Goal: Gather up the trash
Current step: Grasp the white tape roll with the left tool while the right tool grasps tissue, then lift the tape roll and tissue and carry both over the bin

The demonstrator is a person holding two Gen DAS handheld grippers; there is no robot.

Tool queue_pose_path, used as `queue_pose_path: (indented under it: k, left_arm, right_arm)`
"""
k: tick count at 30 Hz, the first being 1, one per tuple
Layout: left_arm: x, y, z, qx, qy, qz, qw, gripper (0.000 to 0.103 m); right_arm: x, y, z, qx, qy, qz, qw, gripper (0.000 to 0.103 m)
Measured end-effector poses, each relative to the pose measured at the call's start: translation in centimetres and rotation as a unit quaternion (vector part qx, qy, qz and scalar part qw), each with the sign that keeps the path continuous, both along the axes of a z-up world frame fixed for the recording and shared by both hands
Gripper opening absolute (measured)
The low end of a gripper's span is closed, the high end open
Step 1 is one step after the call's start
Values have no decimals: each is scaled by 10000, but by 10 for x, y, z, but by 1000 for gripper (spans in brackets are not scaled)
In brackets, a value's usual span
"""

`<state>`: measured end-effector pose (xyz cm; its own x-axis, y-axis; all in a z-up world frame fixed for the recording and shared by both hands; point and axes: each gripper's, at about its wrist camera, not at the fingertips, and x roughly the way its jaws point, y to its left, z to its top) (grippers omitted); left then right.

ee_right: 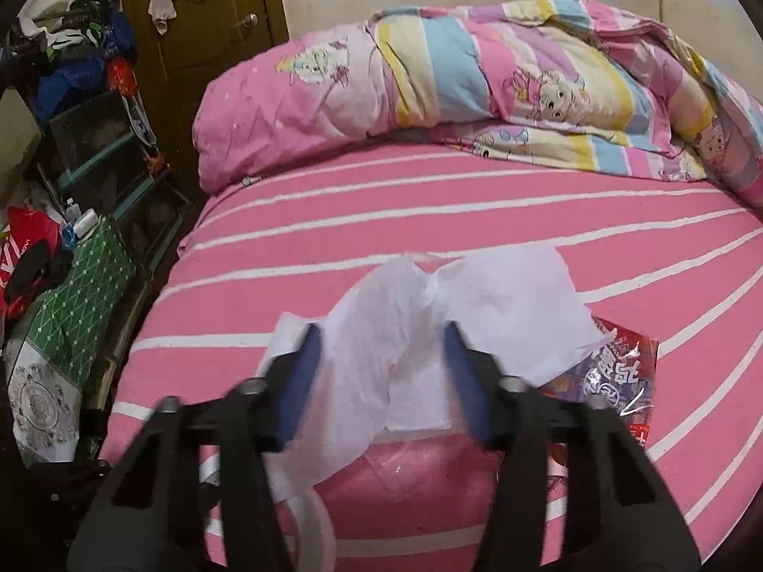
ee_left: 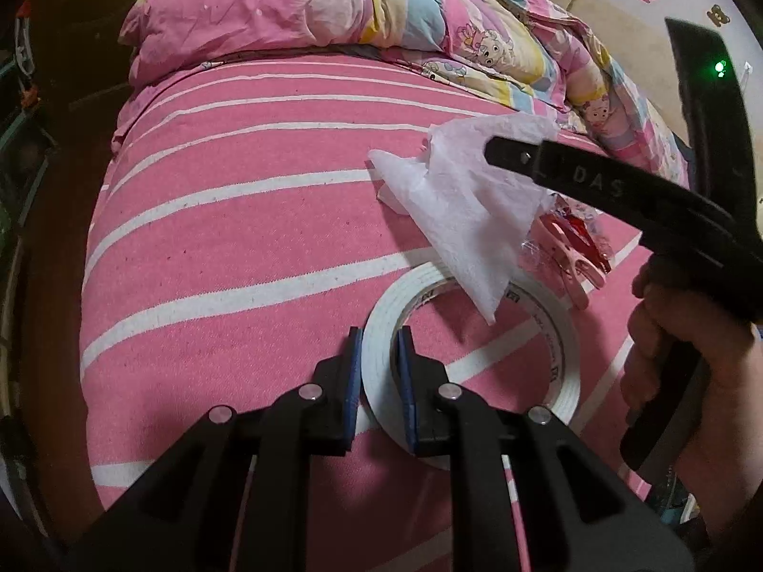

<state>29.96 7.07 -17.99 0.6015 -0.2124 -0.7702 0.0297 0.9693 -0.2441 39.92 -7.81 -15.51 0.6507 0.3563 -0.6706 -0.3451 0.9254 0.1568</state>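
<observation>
A white tape roll point(ee_left: 562, 348) lies on the pink striped bed sheet point(ee_left: 238, 248). My left gripper point(ee_left: 379, 362) is shut on the roll's near rim, one finger inside the ring and one outside. A crumpled white tissue point(ee_left: 458, 209) lies beyond the roll, and it also shows in the right wrist view point(ee_right: 500, 305). My right gripper point(ee_right: 381, 352) is open with its fingers on either side of the tissue; from the left wrist view it hovers over the tissue point(ee_left: 496, 150). A red and clear snack wrapper point(ee_right: 615, 381) lies partly under the tissue at the right.
A pink clothes peg point(ee_left: 572, 271) lies by the wrapper. A rolled pink cartoon quilt point(ee_right: 477, 81) lies along the far side of the bed. Cluttered shelves and a green patterned box point(ee_right: 81, 276) stand left of the bed, near a wooden door point(ee_right: 200, 24).
</observation>
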Motion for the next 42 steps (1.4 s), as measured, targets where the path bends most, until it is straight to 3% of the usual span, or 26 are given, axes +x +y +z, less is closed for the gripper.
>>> queue_pose_path:
  k: [1,3,19,32,42]
  left_arm:
    - [0,1,0,-25,4,10,10000,14]
    - [-1,2,1,-88,13,30,10000,14]
    - [-9,16,26,-357,-306,253,9986,14]
    - [-38,11,57,-539,-657,404,9956,14]
    - [-83,-5,80,-764,-769,590,9924,14]
  right_arm:
    - [0,0,-1,21,13,-8,10000,11]
    - [-2,-2,1,82,-27,-24,10000,2]
    - [-45,-30,61,645,-878,-152,9939,1]
    - [-103,-51,92,686,-964,-109,9929,1]
    - [-160,-84,120,767,-1029,-214,9915,1]
